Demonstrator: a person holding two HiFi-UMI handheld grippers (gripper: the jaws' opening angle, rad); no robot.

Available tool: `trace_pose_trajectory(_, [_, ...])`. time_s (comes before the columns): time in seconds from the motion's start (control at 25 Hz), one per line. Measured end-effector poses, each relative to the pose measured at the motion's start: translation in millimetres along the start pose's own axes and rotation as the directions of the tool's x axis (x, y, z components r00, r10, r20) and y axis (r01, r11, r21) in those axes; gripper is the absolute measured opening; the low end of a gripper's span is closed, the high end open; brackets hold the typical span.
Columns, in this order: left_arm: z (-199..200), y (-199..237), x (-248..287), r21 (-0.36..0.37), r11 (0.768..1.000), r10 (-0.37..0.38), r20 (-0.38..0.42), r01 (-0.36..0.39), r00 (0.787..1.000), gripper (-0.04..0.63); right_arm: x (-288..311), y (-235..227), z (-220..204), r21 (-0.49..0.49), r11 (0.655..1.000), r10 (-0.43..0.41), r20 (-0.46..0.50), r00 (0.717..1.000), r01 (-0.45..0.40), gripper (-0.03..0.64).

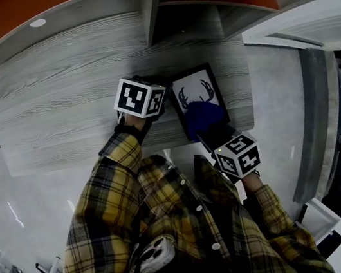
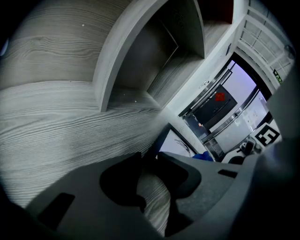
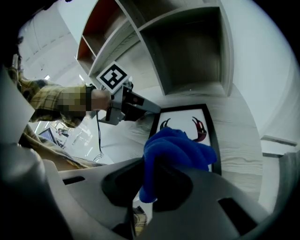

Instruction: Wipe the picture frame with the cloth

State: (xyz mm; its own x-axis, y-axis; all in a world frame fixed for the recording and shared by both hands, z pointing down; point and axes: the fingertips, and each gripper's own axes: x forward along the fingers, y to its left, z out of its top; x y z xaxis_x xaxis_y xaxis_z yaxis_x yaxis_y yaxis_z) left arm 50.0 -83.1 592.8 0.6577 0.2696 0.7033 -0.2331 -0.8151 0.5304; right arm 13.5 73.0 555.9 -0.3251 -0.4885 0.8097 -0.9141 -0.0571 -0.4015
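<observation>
Atop the black-rimmed picture frame, right gripper clamps plush blue cloth.

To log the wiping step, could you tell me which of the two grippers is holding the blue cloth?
The right gripper: its jaws clamp the blue cloth over the picture frame; the left gripper grips the frame's edge.

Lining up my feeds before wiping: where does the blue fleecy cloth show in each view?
Head view: blue fleecy cloth right of centre, on the lower half of the black picture frame.
Left gripper view: only a blue sliver lower right, beyond the frame.
Right gripper view: centre, clamped in the right gripper.
Shared landmark: the black picture frame.
</observation>
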Motion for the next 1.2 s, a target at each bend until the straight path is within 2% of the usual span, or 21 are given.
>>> trace_pose_trajectory(0.2, [3, 0, 2, 0.008, 1.000, 0.004, 0.002, -0.004, 1.000, 0.109, -28, -3, 67, -0.033, 0.999, -0.004, 0.165, 0.986, 0.010, 0.048])
trace_pose_trajectory(0.32, [2, 0, 0, 0.012, 1.000, 0.005, 0.002, -0.005, 1.000, 0.109, -41, -4, 118, -0.068, 0.997, -0.013, 0.279, 0.960, 0.033, 0.048])
trace_pose_trajectory(0.44, [2, 1, -3, 0.014, 1.000, 0.006, 0.003, -0.006, 1.000, 0.109, -35, -15, 155, -0.054, 0.997, -0.030, 0.354, 0.935, 0.053, 0.048])
trace_pose_trajectory(0.52, [2, 1, -4, 0.015, 1.000, 0.009, 0.005, -0.009, 1.000, 0.109, -14, -30, 162, -0.026, 0.997, -0.055, 0.344, 0.938, 0.068, 0.048])
trace_pose_trajectory(0.6, [2, 1, -4, 0.018, 1.000, 0.013, 0.007, -0.013, 1.000, 0.109, 13, -47, 154, -0.013, 0.995, -0.092, 0.286, 0.954, 0.100, 0.048])
trace_pose_trajectory(0.72, [2, 0, -3, 0.024, 1.000, 0.015, 0.010, -0.015, 1.000, 0.109, 43, -66, 128, -0.032, 0.988, -0.143, 0.192, 0.971, 0.152, 0.048])
trace_pose_trajectory(0.84, [1, 0, -3, 0.028, 0.999, 0.017, 0.011, -0.017, 1.000, 0.110, 52, -69, 116, -0.066, 0.982, -0.164, 0.185, 0.969, 0.179, 0.048])
trace_pose_trajectory(1.04, [1, 1, -2, 0.026, 0.999, 0.023, 0.013, -0.023, 1.000, 0.110, 53, -68, 110, -0.049, 0.989, -0.135, 0.134, 0.982, 0.143, 0.048])
trace_pose_trajectory(1.2, [1, 1, -3, 0.029, 0.999, 0.025, 0.015, -0.025, 1.000, 0.110, 47, -64, 98, -0.081, 0.989, -0.119, 0.089, 0.989, 0.126, 0.048])
